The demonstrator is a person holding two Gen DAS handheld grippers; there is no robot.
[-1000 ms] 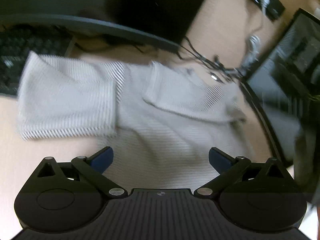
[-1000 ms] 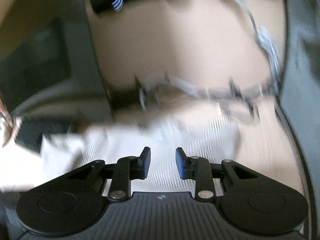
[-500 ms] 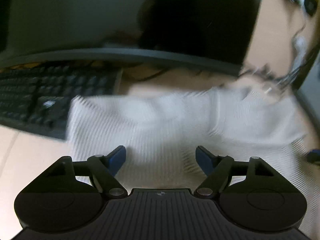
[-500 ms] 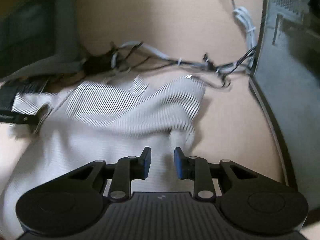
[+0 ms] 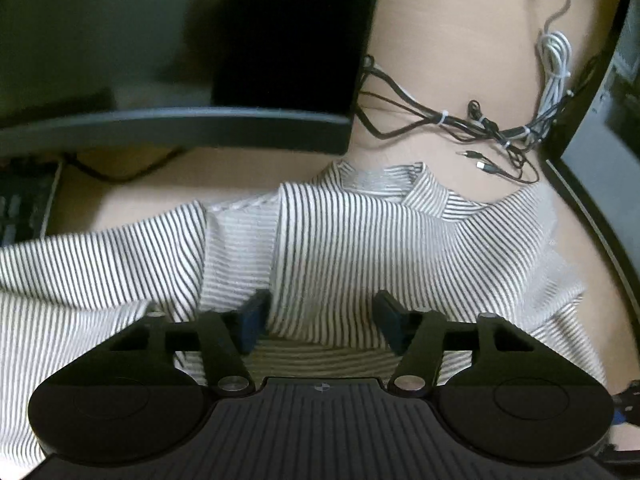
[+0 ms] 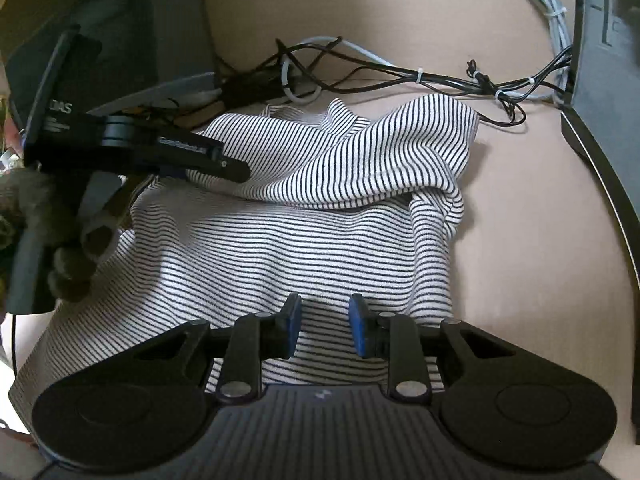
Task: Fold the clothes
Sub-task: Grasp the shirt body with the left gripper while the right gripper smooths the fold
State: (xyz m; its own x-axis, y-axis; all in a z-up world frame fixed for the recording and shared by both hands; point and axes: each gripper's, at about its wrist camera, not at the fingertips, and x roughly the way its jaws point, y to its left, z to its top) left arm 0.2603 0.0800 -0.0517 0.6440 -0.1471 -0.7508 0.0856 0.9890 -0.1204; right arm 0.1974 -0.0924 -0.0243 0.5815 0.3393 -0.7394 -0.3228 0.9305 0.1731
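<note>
While one striped shirt [image 6: 304, 240] is spread on the desk [image 6: 520, 240], bare wood is left along its right edge; cables [image 6: 400, 76] lie behind its collar. Both claws, left gripper [image 5: 318, 322] and right gripper [image 6: 325, 326], are held released over its near hem.

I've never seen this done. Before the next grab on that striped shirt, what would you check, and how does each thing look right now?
1. Left gripper open over cloth: ok, nothing between its pads.
2. Right gripper open: ok, a narrower gap, empty.
3. Shirt flat: not ok, the top right part is flopped over and bunched.
4. Collar in sight: ok.
5. Cables clear of the shirt: not ok, a loop lies at its top edge.
6. Hem: cannot tell, it is hidden under the grippers.
</note>
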